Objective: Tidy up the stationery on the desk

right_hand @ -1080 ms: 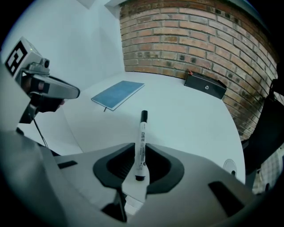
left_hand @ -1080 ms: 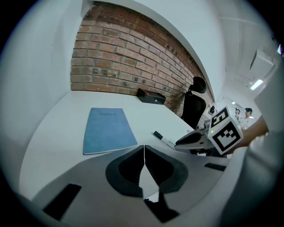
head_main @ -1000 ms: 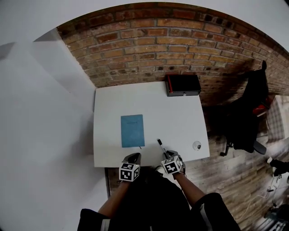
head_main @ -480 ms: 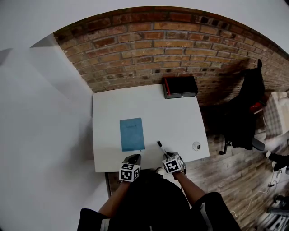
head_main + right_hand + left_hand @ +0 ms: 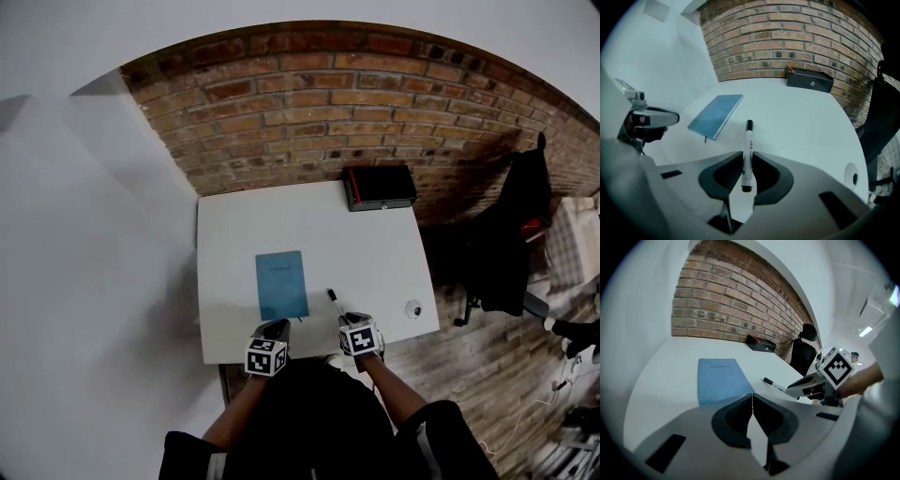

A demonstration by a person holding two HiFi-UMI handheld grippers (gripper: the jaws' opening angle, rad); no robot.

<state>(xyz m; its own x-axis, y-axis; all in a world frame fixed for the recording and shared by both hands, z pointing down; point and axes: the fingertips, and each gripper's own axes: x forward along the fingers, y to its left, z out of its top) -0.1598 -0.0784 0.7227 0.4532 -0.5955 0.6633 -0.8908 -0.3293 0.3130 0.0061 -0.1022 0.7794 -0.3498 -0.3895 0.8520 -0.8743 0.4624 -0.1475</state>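
From the head view, a white desk (image 5: 319,211) stands against a brick wall (image 5: 319,103). A blue notebook (image 5: 282,284) lies flat near the front edge. A black box (image 5: 380,187) sits at the back, by the wall. A small round hole (image 5: 413,308) is in the desk's front right corner. The left gripper (image 5: 274,328) is at the front edge, just below the notebook. The right gripper (image 5: 351,322) is beside it, and a white marker pen (image 5: 333,300) with a black cap sticks out of it over the desk. A dark office chair (image 5: 520,234) stands to the right.

In the left gripper view, the left gripper (image 5: 752,397) has its jaws pressed together with nothing in them. The notebook (image 5: 719,378) lies just past them. The right gripper (image 5: 791,388) and the pen (image 5: 774,384) show on the right.

In the right gripper view, the right gripper (image 5: 748,157) has its jaws narrow. They have just been closing, and the pen (image 5: 749,145) is between them, gripped near its back end. Its cap points out toward the box (image 5: 809,80). The notebook (image 5: 716,112) lies to the left, apart from the pen.
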